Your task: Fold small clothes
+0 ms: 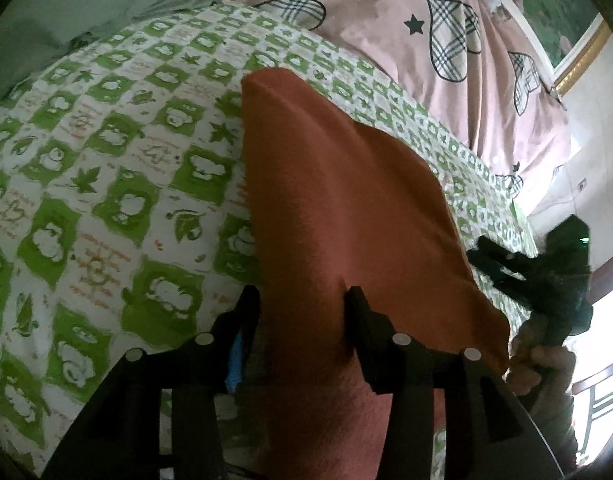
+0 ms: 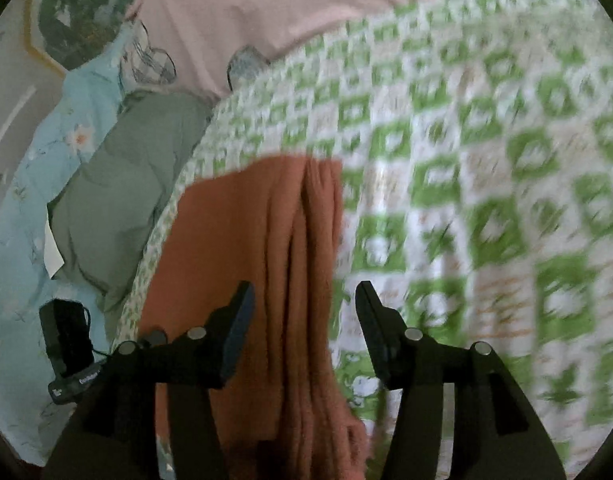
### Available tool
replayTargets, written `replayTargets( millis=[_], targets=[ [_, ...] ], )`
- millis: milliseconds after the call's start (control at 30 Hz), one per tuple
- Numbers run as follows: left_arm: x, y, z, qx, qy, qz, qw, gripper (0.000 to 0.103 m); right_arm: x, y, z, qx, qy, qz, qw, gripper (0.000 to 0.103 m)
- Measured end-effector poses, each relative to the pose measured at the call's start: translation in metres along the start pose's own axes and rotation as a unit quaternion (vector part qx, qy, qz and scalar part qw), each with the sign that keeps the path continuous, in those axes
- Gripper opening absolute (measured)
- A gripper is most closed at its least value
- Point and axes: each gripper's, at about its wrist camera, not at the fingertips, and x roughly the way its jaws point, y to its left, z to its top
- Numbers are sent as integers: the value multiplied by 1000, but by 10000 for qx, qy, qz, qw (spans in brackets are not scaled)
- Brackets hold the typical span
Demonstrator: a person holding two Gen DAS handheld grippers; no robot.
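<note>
1. A rust-orange cloth (image 1: 338,208) lies on a green-and-white checked sheet (image 1: 106,200) spread over a bed.
2. In the left wrist view the cloth runs from between the fingers of the left gripper (image 1: 302,300) up and away across the sheet, ending in a folded edge at the far end.
3. The left gripper's jaws stand partly apart. The cloth fills the gap between them, and its near end passes under the gripper toward the camera. The right finger's tip seems to touch the fabric; the left finger sits at the cloth's left edge. I cannot tell whether either pad presses on it.
4. In the same view the right gripper (image 1: 506,268) shows at the cloth's right edge, just beside it, with a hand (image 1: 542,364) around its handle below.
5. In the right wrist view the cloth (image 2: 258,240) lies in long lengthwise creases, its right edge running up between the fingers of the right gripper (image 2: 304,300).
6. The right gripper's jaws are also partly apart. The left finger sits over the cloth; the right finger sits over bare sheet (image 2: 486,200), clear of the fabric. The pads do not pinch the cloth.
7. Beyond the sheet lies a pink cover (image 1: 406,40) with plaid hearts and stars.
8. To the left in the right wrist view there is a grey-green garment (image 2: 134,176) on a pale blue floral cloth (image 2: 22,240), with a small black device (image 2: 66,344) near it.
</note>
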Motion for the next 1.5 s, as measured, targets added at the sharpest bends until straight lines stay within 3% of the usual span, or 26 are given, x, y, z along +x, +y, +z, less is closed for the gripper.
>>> replayTargets(
  millis=[133,233,433,467,533,733,800,900,1033,1167,1300,1367,1500],
  targets=[
    [-20,-4,3,1,-349,286,9990,43,-8,17,11,-298,-110,77,9995,51],
    [-40,-12,5,133,-655,203,9976,43,5,27,14,-448,57,132,9989,42],
    [-44,-28,1,508,-577,39,9970,43,45,26,13,-433,448,-83,9980,38],
    [-43,-30,-1,526,-539,3,9972,43,48,25,12,-415,460,-120,9980,35],
    [-40,-34,-7,590,-460,-61,9972,43,48,24,13,-382,460,-134,9981,15],
    [-36,-49,-11,772,-360,-421,9955,43,-6,33,20,-329,-184,398,9985,12],
    [-28,-54,-13,859,-254,-459,9949,43,-11,28,18,-397,-227,151,9988,12],
    [-6,-57,-20,914,7,-364,9952,43,12,0,12,-114,86,-228,9996,12],
    [5,-50,-26,749,64,-301,9967,37,30,-23,3,313,196,-14,9993,16],
    [0,-45,-18,583,95,-418,9974,37,16,-8,5,144,-12,-184,9997,17],
    [-3,-47,6,608,-86,-372,9974,37,-13,17,8,-95,-427,-380,9983,17],
    [2,-49,26,654,-211,-315,9971,37,-24,28,6,-141,-520,-165,9984,17],
    [37,-41,76,537,-145,-252,9981,37,-14,46,-8,-353,-165,284,9988,18]
  ],
)
